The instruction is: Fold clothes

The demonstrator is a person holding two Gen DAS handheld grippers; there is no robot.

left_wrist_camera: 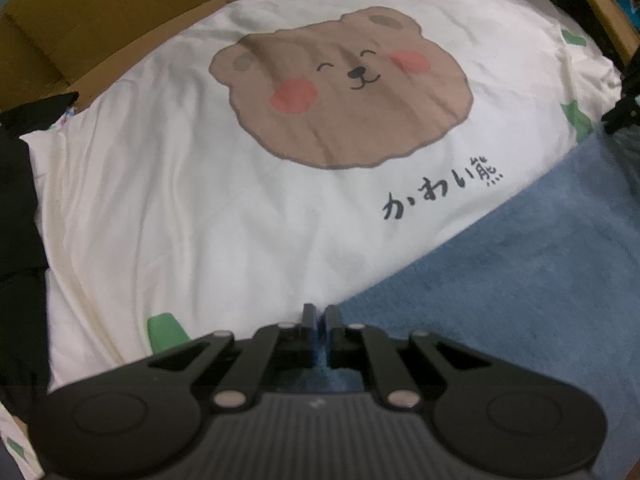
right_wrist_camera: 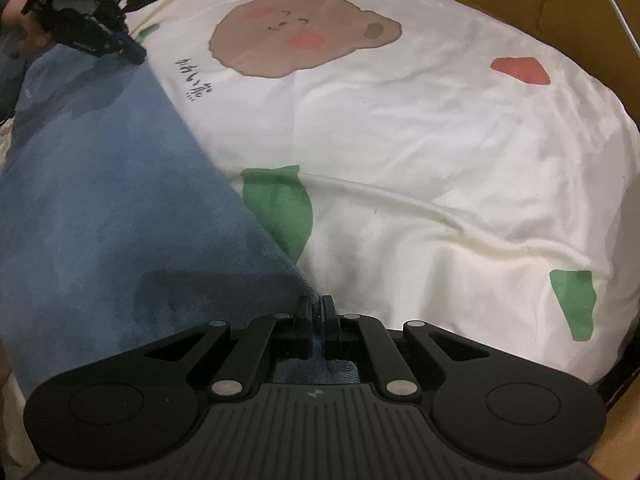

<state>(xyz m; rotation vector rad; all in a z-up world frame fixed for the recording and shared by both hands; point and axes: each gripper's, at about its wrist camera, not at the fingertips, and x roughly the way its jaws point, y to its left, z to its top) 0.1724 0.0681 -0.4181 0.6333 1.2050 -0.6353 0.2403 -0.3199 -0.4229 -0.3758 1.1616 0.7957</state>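
Black linkage arms of the left tool are filling the lower part of its view, with the two fingers nearly together and pinching an edge of the blue garment between them. Likewise, the right tool is clamping another edge of the same blue garment, its fingers showing only a thin strip of denim-like cloth in the gap. Between the two tools, the garment's edge is running straight and taut, and the cloth is lying over one side of a white bedsheet. This bedsheet is covering the bed and is showing soft creases. A brown bear face with pink cheeks is printed on it, with dark handwritten characters just beside the garment's edge, plus scattered green patches and a red patch. Brown cardboard panels are bordering the far side of the bed. A dark cloth is lying at the sheet's edge.
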